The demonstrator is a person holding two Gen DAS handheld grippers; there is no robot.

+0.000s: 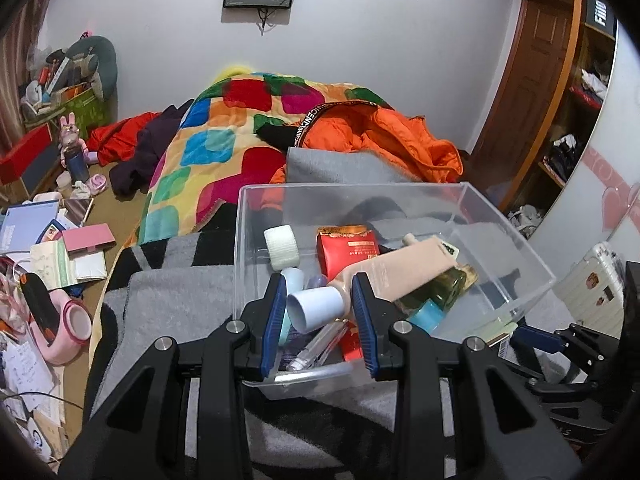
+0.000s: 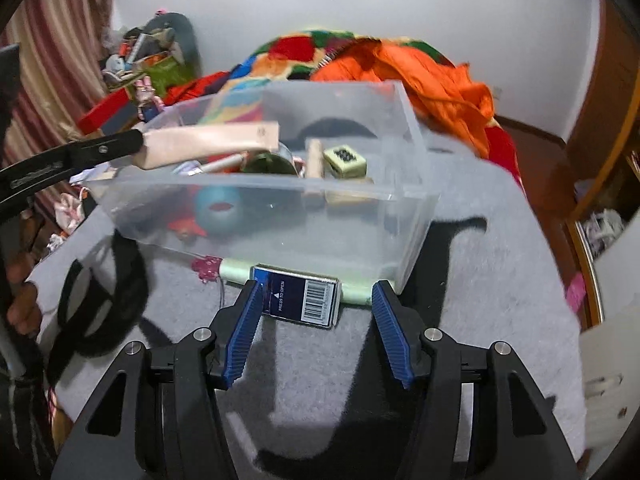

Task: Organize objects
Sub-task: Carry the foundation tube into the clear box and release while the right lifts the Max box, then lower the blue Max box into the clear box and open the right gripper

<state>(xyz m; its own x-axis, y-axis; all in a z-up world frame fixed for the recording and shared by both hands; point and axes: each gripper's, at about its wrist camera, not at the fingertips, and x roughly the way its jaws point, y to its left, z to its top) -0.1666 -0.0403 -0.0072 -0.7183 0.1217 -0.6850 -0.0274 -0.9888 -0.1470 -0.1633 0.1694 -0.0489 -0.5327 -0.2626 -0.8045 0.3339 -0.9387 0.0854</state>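
A clear plastic bin (image 1: 516,236) stands on a grey blanket (image 1: 176,300) on the bed. It holds a red box (image 1: 346,248), a white tape roll (image 1: 280,246), a green bottle (image 1: 440,290) and other small items. My left gripper (image 1: 320,306) is shut on a beige tube with a white cap (image 1: 384,276), held over the bin; the tube also shows in the right wrist view (image 2: 208,148). My right gripper (image 2: 316,312) is open just before a dark blue box with a barcode (image 2: 300,298) lying on the blanket against the bin (image 2: 400,216). A pale green tube (image 2: 236,272) lies behind the box.
A colourful quilt (image 1: 224,136) and an orange jacket (image 1: 384,132) lie behind the bin. The floor at the left is strewn with books and a pink case (image 1: 64,328). A black strap (image 2: 100,304) lies on the blanket at the left. A wooden wardrobe (image 1: 552,80) stands at the right.
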